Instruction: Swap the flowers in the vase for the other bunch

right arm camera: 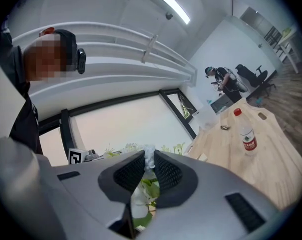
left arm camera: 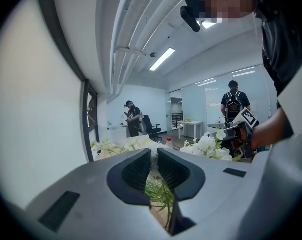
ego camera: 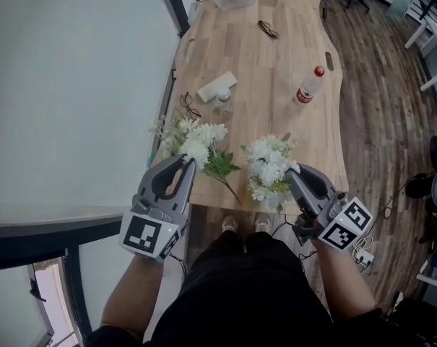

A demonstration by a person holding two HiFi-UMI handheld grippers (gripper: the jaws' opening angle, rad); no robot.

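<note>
Left hand-held gripper (ego camera: 185, 163) clamped on left bunch (ego camera: 196, 143), right hand-held gripper (ego camera: 291, 173) on right bunch (ego camera: 267, 166), lower centre. Thin stems could be crushed by the squeeze, or let slip past desk (ego camera: 276, 56) edge.

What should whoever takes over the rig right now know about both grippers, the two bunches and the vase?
Left gripper: jaws nearly together with leaves of the left bunch between them; looks like a grip, just above the table.
Right gripper: jaws shut on the right bunch, near the table's front edge.
Vase: possibly the small clear glass by the white box; too small to be sure.
Done: neither bunch is in a vase.
Left: stand the other bunch in it; I cannot tell which one that is.
</note>
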